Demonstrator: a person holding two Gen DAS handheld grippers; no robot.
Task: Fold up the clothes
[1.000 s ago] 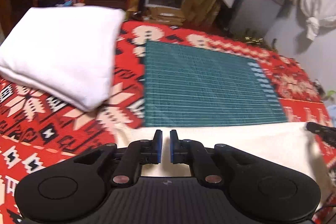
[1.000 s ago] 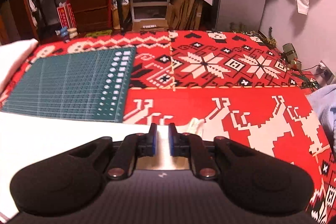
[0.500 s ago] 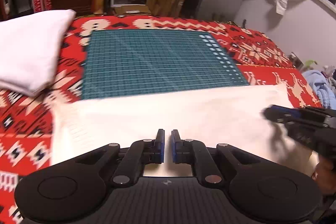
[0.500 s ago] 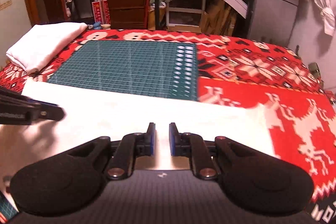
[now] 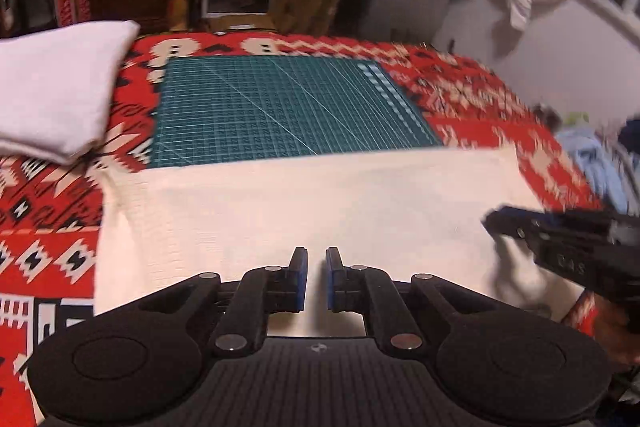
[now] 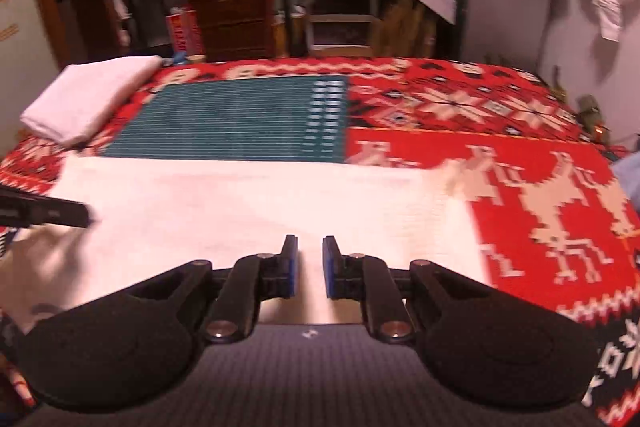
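From your left wrist view, your left hand-held gripper (image 5: 316, 277) hangs over the near part of a cream cloth (image 5: 312, 199), its blue-padded fingers a narrow gap apart with nothing between them. The cloth lies flat, a broad rectangle on the red patterned blanket (image 5: 44, 227), its far edge overlapping the near edge of a green gridded cutting mat (image 5: 280, 107). A thick folded white towel (image 5: 56, 91) rests far left; your right hand-held gripper (image 5: 560, 239) juts in over the cloth's right end, blurred. A pale blue garment (image 5: 588, 163) lies beyond, at the right. From your right wrist view, the right hand-held gripper (image 6: 306, 265) is likewise slightly parted and empty above the cloth (image 6: 260, 203), and only here do the blanket's (image 6: 540, 195) white deer figures show, right of the cloth. The left tool's tip (image 6: 60, 213) enters from the left.
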